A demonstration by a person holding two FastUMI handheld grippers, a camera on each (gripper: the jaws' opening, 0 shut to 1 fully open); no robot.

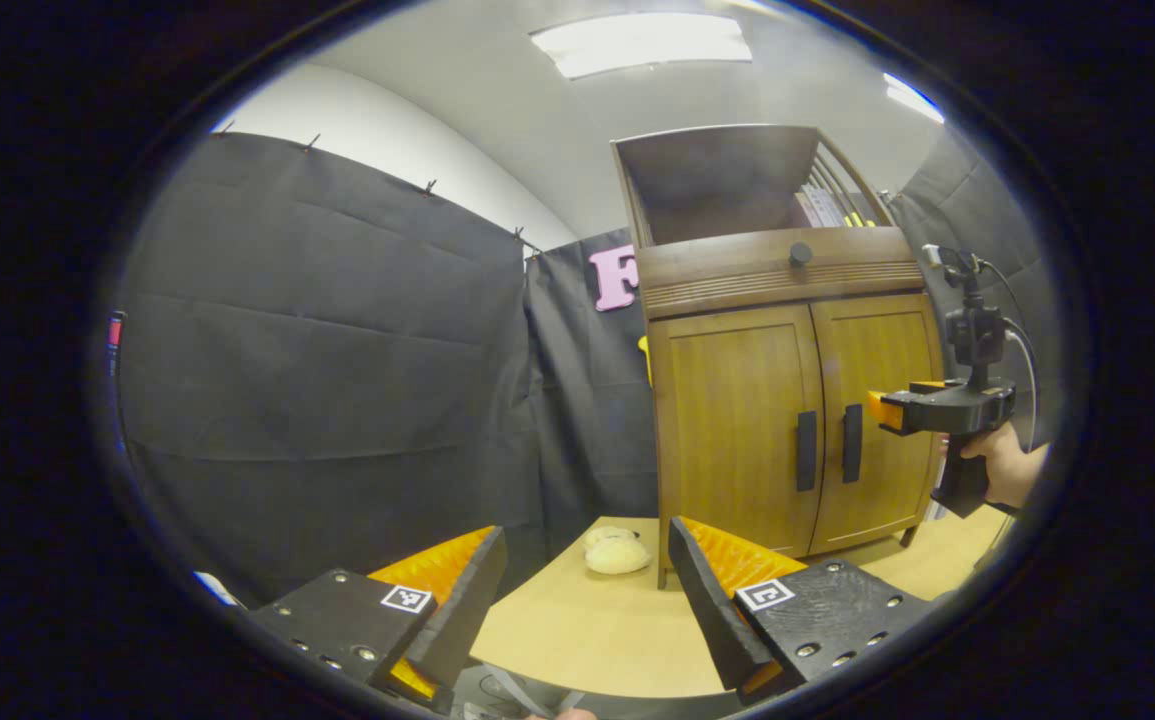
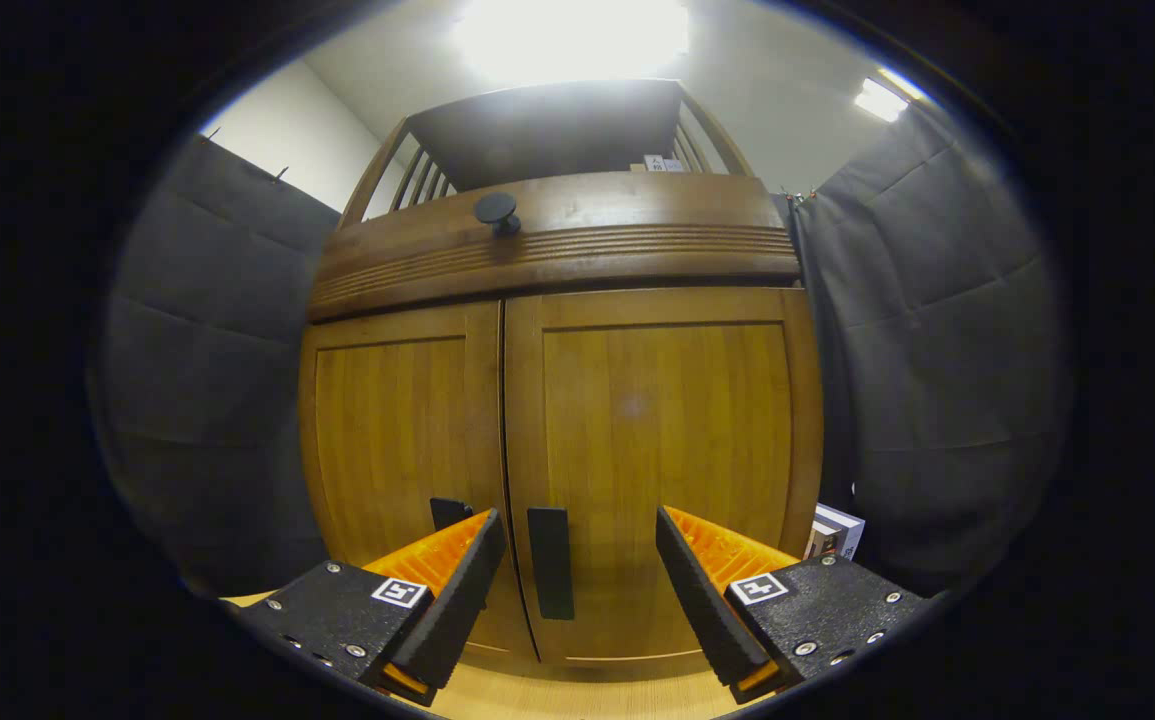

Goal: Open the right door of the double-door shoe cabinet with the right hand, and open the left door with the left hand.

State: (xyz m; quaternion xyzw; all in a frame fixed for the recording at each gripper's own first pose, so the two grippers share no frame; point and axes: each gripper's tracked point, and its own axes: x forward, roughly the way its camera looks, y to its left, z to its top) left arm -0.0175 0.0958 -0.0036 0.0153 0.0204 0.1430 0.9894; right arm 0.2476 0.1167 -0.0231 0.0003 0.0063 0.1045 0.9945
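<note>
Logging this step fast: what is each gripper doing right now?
Left gripper: open, holding nothing.
Right gripper: open, empty, right door handle between its fingers.

One shoe cabinet (image 1: pixel 787 400) right of centre in the left gripper view, with two doors: left door (image 1: pixel 737 430), right door (image 1: pixel 877 420). Two dark vertical handles (image 1: pixel 807 450) at the door seam, one round knob (image 1: pixel 800 253) above. Two pale buns (image 1: pixel 615 550) low centre on one table (image 1: pixel 587 630). Two ceiling lights (image 1: pixel 642 42) along the top. Two grippers: left gripper (image 1: pixel 582 600) at bottom, right gripper (image 1: pixel 877 410) at right edge
</note>
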